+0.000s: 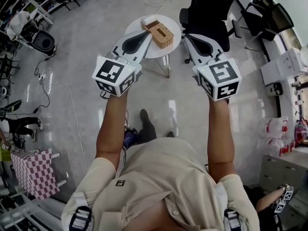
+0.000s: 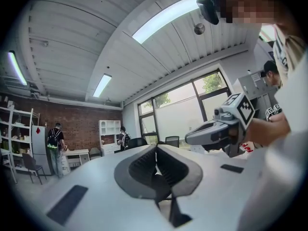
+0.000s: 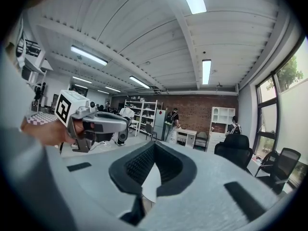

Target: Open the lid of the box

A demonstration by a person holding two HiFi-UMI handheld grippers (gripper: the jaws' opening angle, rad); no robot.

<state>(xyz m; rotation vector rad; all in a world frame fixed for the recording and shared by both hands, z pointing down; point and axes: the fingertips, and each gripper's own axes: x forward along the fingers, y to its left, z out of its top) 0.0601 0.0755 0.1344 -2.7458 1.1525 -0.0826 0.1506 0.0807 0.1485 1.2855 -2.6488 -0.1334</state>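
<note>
A tan wooden box with a slotted lid lies on a small round white table far below, in the head view only. Something white sits at the box's far end. My left gripper is held high over the table's left side, apart from the box, with its jaws shut and empty. My right gripper is level with it just right of the table, also shut on nothing. Both gripper views look out across the room: the left gripper faces windows, the right gripper faces a brick wall.
A black office chair stands right behind the table. Cables trail over the grey floor at the left. A checkered stool is at the lower left, cabinets at the right. People stand by shelves far off.
</note>
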